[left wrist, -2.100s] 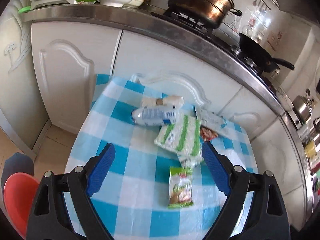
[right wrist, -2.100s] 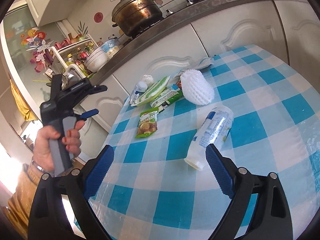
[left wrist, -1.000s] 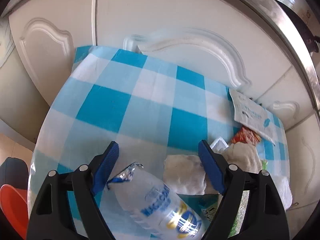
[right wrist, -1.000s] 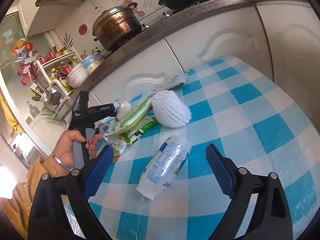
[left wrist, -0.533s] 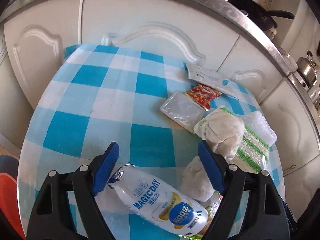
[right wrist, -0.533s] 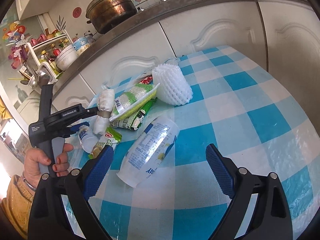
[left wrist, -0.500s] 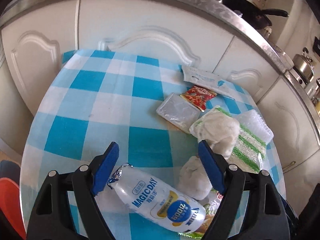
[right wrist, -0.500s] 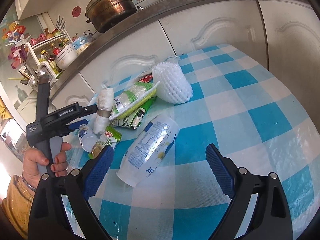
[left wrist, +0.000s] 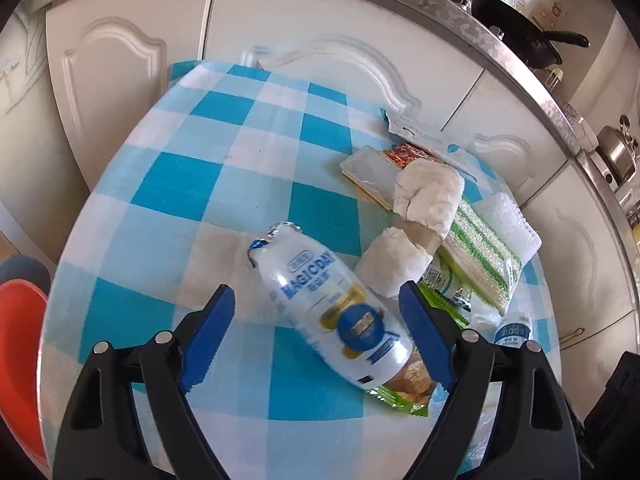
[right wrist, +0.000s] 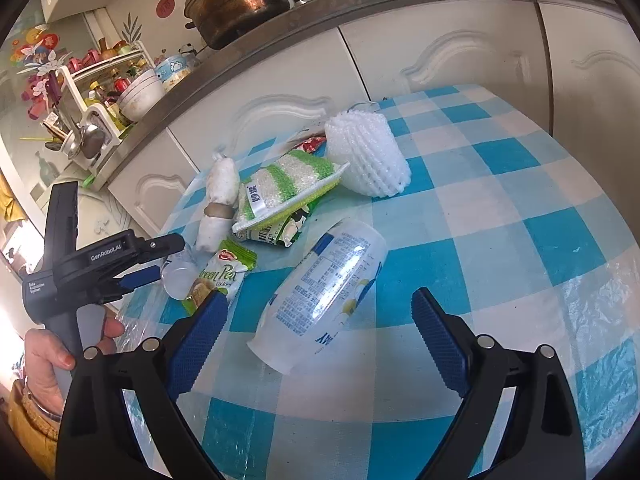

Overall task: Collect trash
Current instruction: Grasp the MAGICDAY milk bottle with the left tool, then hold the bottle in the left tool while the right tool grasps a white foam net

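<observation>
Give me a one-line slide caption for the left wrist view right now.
Open left gripper straddles a Magic Day bottle lying on the checked tablecloth, beside wrappers and a wadded tissue roll.

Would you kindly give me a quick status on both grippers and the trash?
Left gripper open, straddling the small drink bottle. Right gripper open around the large bottle. Neither gripped. Green snack packet lies under the small bottle.
</observation>
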A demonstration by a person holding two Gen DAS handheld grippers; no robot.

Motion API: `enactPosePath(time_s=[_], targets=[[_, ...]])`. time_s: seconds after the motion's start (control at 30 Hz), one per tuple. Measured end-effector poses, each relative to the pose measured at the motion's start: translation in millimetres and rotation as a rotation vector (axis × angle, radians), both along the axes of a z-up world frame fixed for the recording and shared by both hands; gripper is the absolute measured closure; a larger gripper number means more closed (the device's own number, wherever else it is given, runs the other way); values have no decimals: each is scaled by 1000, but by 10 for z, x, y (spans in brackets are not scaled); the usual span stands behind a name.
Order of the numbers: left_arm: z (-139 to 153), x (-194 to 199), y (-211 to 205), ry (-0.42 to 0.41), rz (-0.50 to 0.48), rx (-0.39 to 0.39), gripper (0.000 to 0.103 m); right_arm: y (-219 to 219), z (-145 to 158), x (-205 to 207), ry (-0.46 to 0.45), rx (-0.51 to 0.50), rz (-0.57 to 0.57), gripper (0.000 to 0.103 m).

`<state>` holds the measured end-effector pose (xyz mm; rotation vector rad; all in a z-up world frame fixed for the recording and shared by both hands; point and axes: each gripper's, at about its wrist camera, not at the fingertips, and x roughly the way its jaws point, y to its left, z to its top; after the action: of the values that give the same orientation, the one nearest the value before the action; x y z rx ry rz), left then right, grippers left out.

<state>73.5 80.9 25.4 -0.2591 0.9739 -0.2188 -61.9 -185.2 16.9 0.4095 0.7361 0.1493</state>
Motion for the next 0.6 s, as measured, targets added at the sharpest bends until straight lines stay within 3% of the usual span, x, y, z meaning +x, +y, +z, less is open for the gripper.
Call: enactPosePath(time_s=[0.17, 0.2, 0.3, 0.47, 0.6], targets=[[-8, 35, -138, 4, 33, 17, 21, 24, -42, 86, 40, -11, -21, 13], [4, 39, -162, -2, 36, 28, 27, 21, -53, 107, 50, -10, -26, 23], [8, 22, -180, -5, 24, 18, 53, -1, -87, 158, 71, 2, -32, 27], [26, -74, -129, -9, 21, 15, 56, 30, -105, 208, 86, -14, -34, 28], [46, -187, -39, -20, 25, 1, 57, 53, -110, 226, 93, -26, -35, 42]])
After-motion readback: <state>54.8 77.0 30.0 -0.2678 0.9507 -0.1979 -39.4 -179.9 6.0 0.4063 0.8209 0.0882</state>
